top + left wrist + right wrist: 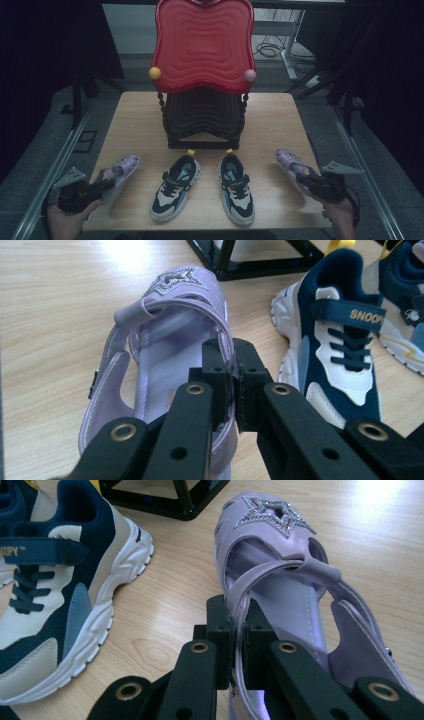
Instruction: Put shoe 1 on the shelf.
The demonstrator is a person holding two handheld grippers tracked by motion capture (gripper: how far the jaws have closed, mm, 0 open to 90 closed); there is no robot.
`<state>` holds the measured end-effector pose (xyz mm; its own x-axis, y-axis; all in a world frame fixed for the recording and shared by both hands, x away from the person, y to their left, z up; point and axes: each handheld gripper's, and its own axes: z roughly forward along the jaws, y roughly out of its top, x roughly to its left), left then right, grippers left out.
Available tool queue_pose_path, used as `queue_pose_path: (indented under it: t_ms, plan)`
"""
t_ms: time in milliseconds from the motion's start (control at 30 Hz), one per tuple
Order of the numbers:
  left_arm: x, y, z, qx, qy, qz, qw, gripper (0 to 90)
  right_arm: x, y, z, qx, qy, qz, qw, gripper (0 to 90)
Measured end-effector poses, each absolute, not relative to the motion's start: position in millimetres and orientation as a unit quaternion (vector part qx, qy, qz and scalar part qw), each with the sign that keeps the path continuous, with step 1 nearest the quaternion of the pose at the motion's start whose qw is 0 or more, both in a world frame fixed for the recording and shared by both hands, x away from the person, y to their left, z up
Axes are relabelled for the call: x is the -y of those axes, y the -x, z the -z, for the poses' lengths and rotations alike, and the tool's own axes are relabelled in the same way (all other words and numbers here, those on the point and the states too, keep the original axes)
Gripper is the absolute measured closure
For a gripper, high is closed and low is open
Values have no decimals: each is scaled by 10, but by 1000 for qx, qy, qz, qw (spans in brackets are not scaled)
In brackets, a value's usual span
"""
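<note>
Two purple sandals with glitter stars lie at the table's front corners. My left gripper [104, 185] [233, 372] is shut on the side edge of the left sandal [120, 170] [165, 340]. My right gripper [306, 179] [239, 630] is shut on the side edge of the right sandal [291, 164] [280, 575]. Both sandals rest on the wooden table [270, 125]. Between them stand two navy and white sneakers, the left sneaker [176, 186] [340, 340] and the right sneaker [237, 187] [55, 585], toes toward me.
A black two-tier rack [202, 122] stands at the table's middle, with a red wavy tray [202, 45] on top. A yellow ball [155, 73] and a pink ball [250, 75] sit at the tray's front corners. Dark floor and cables lie beyond.
</note>
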<state>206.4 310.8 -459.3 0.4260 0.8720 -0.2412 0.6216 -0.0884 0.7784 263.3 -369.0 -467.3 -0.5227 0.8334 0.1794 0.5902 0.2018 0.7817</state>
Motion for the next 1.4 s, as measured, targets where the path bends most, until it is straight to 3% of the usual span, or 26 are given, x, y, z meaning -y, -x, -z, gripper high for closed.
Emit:
queue_pose_path:
  t_ms: [1400]
  plan:
    - [-2627, -2432, 4310, -462, -707, -138, 517, 862, 3287, -2693, 4422, -740, -421, -498, 163, 862]
